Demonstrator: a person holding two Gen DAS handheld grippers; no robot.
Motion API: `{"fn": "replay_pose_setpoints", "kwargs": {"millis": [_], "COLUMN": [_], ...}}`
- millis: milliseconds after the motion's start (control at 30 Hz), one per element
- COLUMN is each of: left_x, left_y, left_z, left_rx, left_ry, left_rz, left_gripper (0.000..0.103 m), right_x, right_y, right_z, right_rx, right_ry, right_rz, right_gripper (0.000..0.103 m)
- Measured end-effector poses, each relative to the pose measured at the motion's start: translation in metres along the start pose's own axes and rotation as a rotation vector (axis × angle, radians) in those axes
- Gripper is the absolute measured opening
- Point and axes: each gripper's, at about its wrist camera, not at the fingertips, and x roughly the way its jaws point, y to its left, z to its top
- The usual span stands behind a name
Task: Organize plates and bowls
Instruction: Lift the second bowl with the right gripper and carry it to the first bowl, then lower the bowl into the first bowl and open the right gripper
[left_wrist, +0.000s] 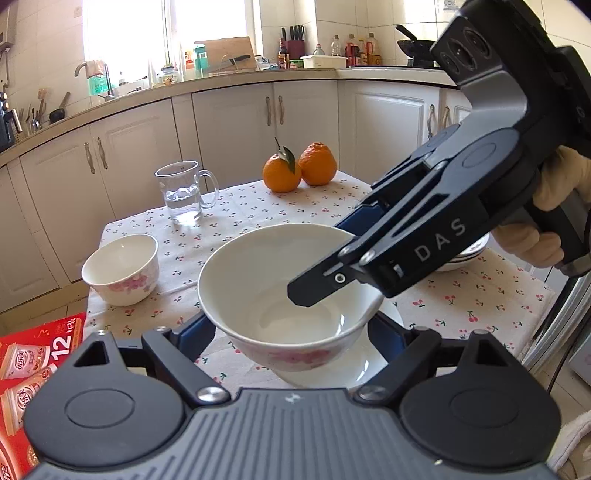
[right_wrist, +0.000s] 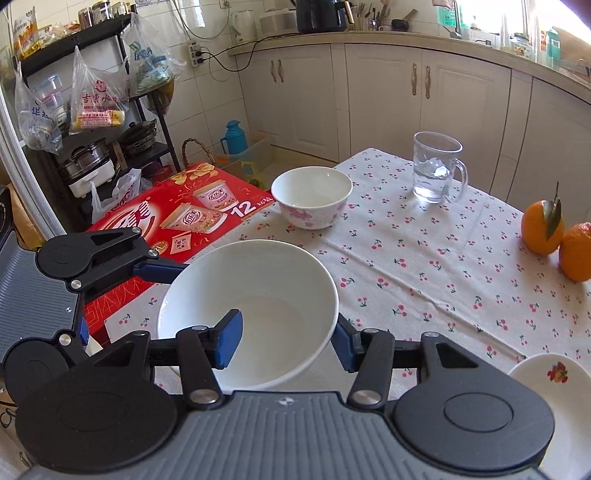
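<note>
Home kitchen — cabinets (left_wrist: 229, 122), wok (left_wrist: 415, 46).

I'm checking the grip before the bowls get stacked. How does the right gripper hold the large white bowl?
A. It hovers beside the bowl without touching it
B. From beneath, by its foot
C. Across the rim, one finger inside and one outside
C: in the right wrist view the right gripper straddles the near rim of the large bowl, with one blue finger inside and the other against the outer wall.
</note>
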Motion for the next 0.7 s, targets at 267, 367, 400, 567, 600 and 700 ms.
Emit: {"fn": "replay_pose_setpoints", "kwargs": {"millis": [267,367,400,567,600,700], "left_x": [0.009,0.012,0.013,0.017,0.017,0.019], "left_y": [-0.011,-0.011,-0.011,-0.012,-0.011,-0.012], "left_z": [-0.003,-0.003,-0.003,-0.006,-0.006,-0.009], "left_rx": [0.009,0.006,0.005,-0.002,-0.004,-0.01], "left_ry": [0.026,0.037,0.041,0.058,0.061,0.07], "left_rz": [-0.026,-0.03,-0.032,-0.046,-0.049,-0.056], "left_gripper": [0.089,0.089,0.089,0.089,0.089,0.089], "right_x": [-0.007,-0.006,-0.006,-0.002,-0.001,0.001], "right_y": [-0.01,-0.012,-0.013,-0.013,-0.013,-0.015], "right_z": [-0.017,-0.02,-0.02,-0.024,-0.025,-0.028], "right_rx": [0.026,0.032,0.035,0.042,0.043,0.049], "right_ry": [0.015,0.019,0.021,0.034,0.036,0.044], "right_rz": [-0.017,-0.018,-0.017,-0.017,-0.017,-0.018], "right_gripper": [0.057,0.058,0.058,0.058,0.058,0.058]}}
